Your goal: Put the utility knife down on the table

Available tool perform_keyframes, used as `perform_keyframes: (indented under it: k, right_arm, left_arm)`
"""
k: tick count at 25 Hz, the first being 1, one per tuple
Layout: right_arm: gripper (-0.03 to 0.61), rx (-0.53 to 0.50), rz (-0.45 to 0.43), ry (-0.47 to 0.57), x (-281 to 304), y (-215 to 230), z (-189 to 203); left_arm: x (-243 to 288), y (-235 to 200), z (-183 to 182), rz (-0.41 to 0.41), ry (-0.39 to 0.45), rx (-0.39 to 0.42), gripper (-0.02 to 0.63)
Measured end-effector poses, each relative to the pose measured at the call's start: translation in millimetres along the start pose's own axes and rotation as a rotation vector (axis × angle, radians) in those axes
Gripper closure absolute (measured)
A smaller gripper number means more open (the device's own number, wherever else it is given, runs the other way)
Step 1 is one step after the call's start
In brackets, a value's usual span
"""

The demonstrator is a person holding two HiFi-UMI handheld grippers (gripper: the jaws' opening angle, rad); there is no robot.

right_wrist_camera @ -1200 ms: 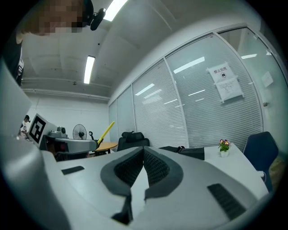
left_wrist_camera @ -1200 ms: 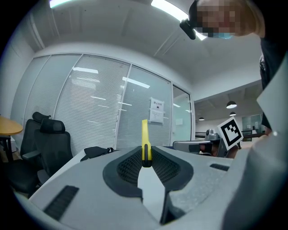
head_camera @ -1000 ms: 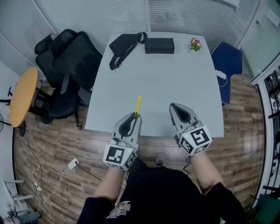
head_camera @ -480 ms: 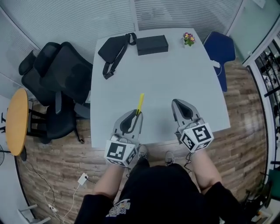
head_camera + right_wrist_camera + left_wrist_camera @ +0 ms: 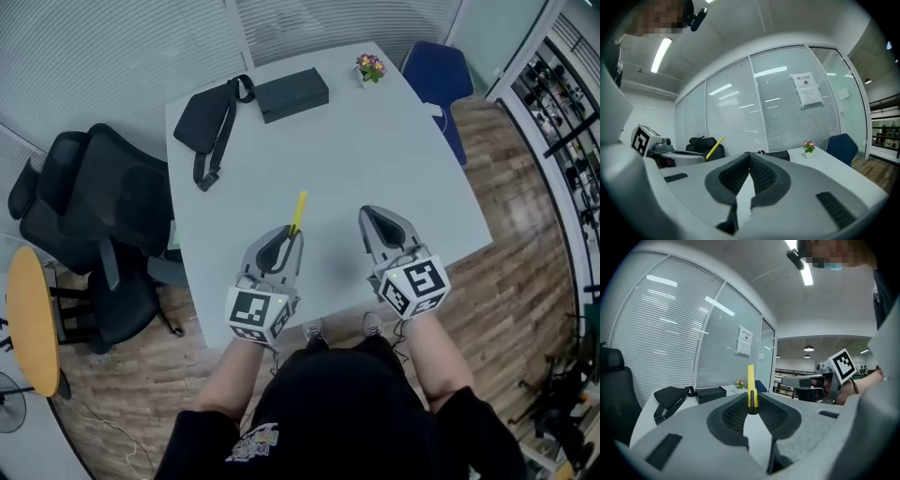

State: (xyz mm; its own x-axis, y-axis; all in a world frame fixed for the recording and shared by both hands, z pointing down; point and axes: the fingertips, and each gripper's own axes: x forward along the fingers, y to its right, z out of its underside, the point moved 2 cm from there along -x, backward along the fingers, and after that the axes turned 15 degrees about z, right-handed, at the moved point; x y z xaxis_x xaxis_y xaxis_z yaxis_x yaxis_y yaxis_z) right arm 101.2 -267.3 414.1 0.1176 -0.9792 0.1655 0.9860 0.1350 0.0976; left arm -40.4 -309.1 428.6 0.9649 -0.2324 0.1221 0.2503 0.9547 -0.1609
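Pinching the slim yellow plastic utility knife by its rear end, the left gripper holds it above the pale grey counter. Lower it flat before parting the jaws. The right gripper is closed, empty.

table: smooth, matt | floor: wood planks | bag: black cloth (matt) | utility knife: yellow plastic

Slim yellow utility knife: near end clamped in left claw, pointing away over table.
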Motion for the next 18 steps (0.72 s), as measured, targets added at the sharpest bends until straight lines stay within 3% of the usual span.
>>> perform_keyframes:
  k: [9,18]
  right_arm:
    - [0.575,0.001,0.098,-0.058,3.4,8.1,29.3]
    - [0.575,0.034,0.146,-0.123,6.8,22.1,61.8]
  left_arm:
    - [36.7,-17.6,44.0,0.117,-0.126,-0.002,0.548]
    - [68.3,-24.9,106.3,0.165,-0.293,-0.011,0.548]
